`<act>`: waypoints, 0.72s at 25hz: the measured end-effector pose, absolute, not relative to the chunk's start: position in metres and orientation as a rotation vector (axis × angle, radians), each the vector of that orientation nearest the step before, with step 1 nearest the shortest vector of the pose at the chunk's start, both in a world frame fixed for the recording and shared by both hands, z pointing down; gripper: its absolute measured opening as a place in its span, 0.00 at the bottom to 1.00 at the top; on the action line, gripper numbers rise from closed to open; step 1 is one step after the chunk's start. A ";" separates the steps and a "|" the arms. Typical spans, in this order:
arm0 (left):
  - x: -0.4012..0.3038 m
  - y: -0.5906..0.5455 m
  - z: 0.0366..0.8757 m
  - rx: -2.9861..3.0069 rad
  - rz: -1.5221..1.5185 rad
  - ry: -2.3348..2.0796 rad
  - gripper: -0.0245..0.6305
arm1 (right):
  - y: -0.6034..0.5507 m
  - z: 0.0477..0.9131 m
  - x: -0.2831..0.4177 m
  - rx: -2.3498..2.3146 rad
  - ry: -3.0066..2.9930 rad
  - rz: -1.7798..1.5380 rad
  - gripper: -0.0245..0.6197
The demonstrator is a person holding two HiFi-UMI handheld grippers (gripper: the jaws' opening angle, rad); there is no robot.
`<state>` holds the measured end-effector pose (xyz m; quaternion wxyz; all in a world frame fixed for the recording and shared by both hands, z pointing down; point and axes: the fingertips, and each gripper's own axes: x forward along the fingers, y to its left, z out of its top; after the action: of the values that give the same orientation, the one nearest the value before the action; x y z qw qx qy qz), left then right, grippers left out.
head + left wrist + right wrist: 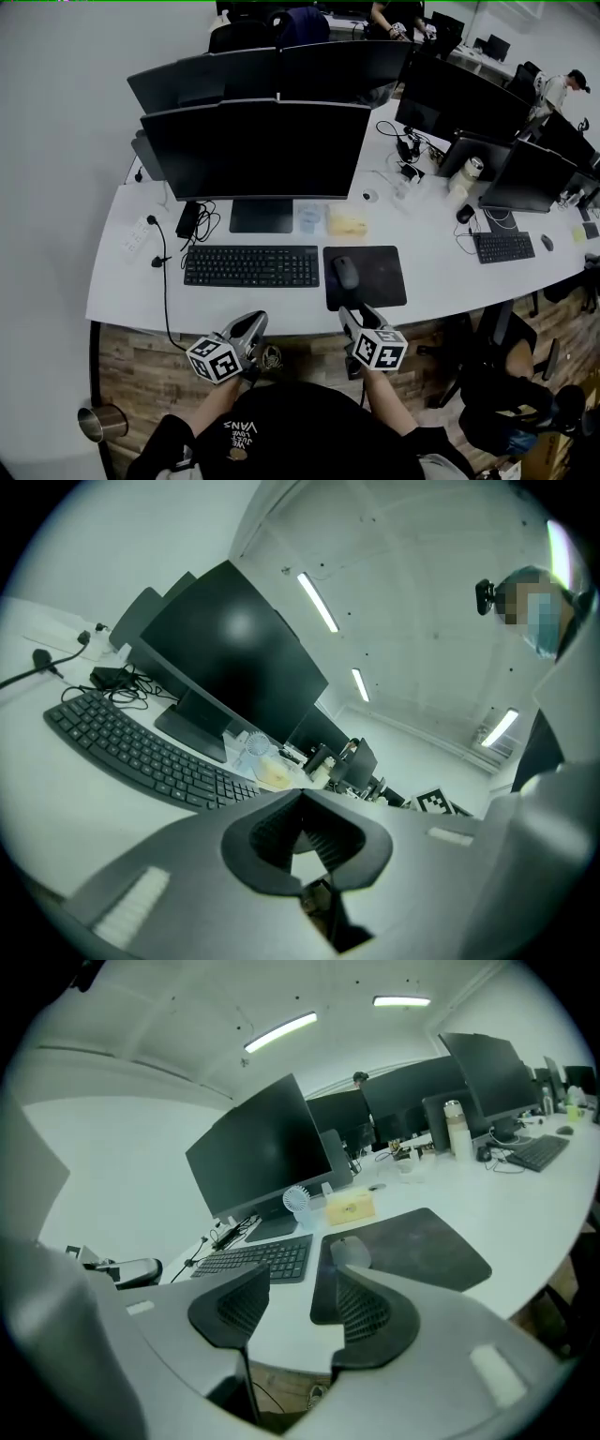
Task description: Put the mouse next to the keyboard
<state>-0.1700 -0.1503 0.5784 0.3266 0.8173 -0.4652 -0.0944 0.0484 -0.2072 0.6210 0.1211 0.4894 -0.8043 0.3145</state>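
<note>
A grey mouse (345,271) (349,1251) lies on the left part of a dark mouse pad (377,279) (417,1252), just right of the black keyboard (251,265) (258,1258) (141,752) on the white desk (141,295). My right gripper (354,316) (295,1302) hovers over the desk's front edge, just short of the mouse, jaws open with nothing between them. My left gripper (251,323) (302,832) hangs at the front edge below the keyboard's right end, jaws shut and empty.
Behind the keyboard stand a large monitor (258,150), a small fan (309,218) and a yellow box (347,222). A power strip (139,234) and cables lie at the left. Another keyboard (503,247) and mouse (547,243) sit at the right. A metal cylinder (94,424) stands on the floor.
</note>
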 end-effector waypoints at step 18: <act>-0.121 -0.067 0.577 2.107 -0.256 -1.322 0.04 | -0.122 0.585 0.063 1.263 -2.511 0.831 0.05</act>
<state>-0.1209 -0.0668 0.5775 0.3148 0.7998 -0.5018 -0.0972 0.0626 -0.1220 0.5849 0.1053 0.4284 -0.8520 0.2819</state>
